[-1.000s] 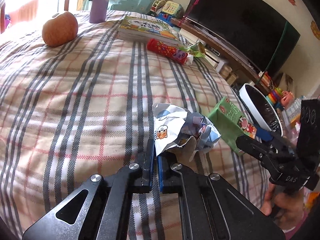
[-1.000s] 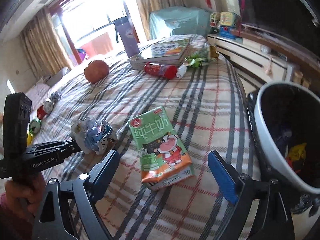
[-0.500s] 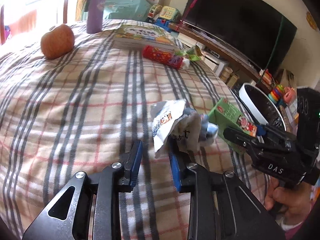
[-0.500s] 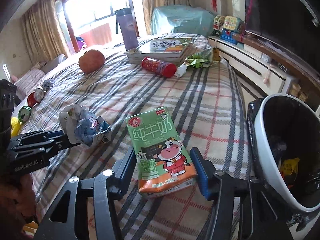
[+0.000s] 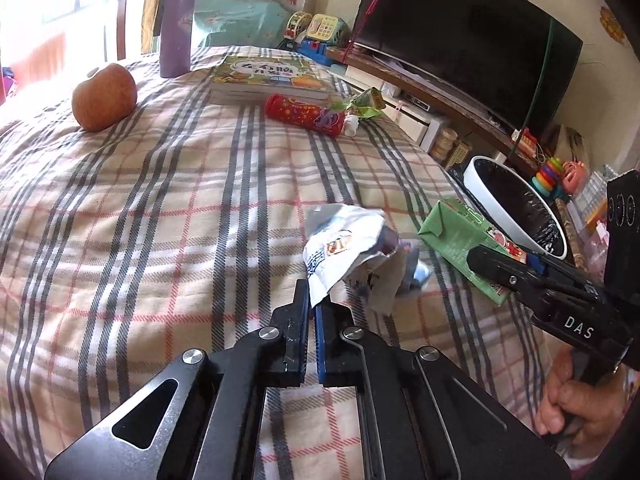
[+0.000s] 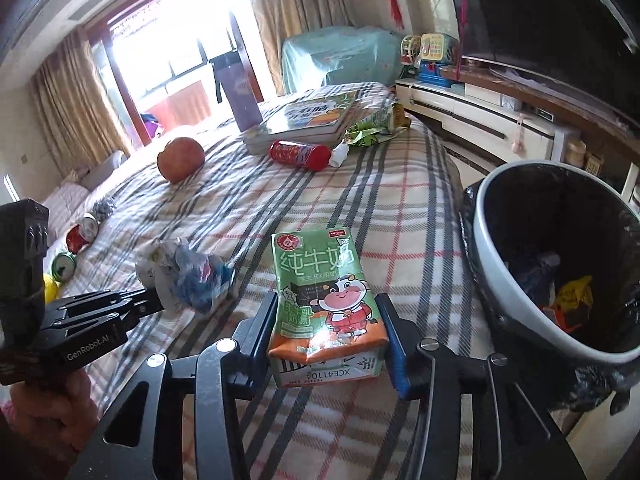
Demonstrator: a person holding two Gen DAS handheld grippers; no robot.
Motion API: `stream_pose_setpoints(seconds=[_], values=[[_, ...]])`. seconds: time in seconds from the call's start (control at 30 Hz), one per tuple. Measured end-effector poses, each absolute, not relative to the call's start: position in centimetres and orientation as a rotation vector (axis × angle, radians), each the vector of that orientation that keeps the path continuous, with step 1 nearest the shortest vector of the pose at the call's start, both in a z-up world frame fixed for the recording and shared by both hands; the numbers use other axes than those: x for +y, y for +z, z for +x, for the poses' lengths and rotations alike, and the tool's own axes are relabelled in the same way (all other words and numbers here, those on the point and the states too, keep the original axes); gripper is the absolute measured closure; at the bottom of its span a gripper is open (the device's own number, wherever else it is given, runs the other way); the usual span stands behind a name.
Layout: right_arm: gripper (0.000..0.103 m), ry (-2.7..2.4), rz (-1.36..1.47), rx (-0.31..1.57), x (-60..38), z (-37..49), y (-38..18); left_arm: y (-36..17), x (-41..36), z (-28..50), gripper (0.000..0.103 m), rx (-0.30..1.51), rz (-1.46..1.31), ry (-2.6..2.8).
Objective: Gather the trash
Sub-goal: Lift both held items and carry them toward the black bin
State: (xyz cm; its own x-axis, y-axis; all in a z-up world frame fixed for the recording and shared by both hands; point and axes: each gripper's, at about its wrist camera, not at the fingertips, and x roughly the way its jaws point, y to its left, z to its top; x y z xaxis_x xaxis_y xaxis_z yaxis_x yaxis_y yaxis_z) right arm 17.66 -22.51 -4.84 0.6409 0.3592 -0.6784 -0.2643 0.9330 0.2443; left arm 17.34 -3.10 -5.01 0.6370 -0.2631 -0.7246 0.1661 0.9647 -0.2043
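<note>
On the plaid bedspread, my left gripper is shut on an edge of a crumpled white and blue wrapper, which hangs from its tips. The same wrapper and left gripper show at the left of the right wrist view. A green milk carton lies near the bed's edge. My right gripper has its jaws closing, with both blue pads against the carton's sides. In the left wrist view the right gripper reaches onto the carton. A bin with a black liner stands beside the bed.
Farther up the bed lie an apple, a purple flask, a stack of books, a red tube and a green wrapper. Cans lie at the far left. A TV and low cabinet line the right wall.
The left jaws parted briefly, then shut again on the wrapper's edge. The right jaws came in from wide apart onto the milk carton's sides, and the right gripper moved forward over it.
</note>
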Motion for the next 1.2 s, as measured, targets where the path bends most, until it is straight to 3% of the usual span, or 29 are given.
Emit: stream_pose_setpoints(seconds=[0.77, 0.8, 0.87, 0.9, 0.97, 1.0, 1.2], values=[[0.053, 0.375, 0.126, 0.839, -23.1, 16.7, -5.4, -5.1, -4.6, 16.3, 0.099, 0.885, -0.119, -0.293], [0.052, 0.382, 0.119, 0.843, -23.1, 16.8, -5.4, -5.1, -4.5, 16.3, 0.098, 0.887, -0.116, -0.292], [0.033, 0.395, 0.097, 0.844, -23.0, 16.8, -5.3, -5.2, -4.5, 16.2, 0.088, 0.890, -0.110, -0.295], [0.030, 0.403, 0.085, 0.838, -23.1, 16.8, -5.1, -5.2, -4.5, 16.2, 0.086, 0.889, -0.103, -0.294], [0.028, 0.409, 0.049, 0.821, -23.2, 16.6, -4.6, -5.2, -4.4, 16.0, 0.071, 0.887, -0.088, -0.291], [0.028, 0.410, 0.022, 0.816, -23.2, 16.6, -4.4, -5.2, -4.4, 15.9, 0.068, 0.887, -0.084, -0.290], [0.029, 0.455, -0.068, 0.818, -22.7, 17.3, -3.9, -4.4, -4.2, 15.9, 0.067, 0.854, -0.045, -0.316]])
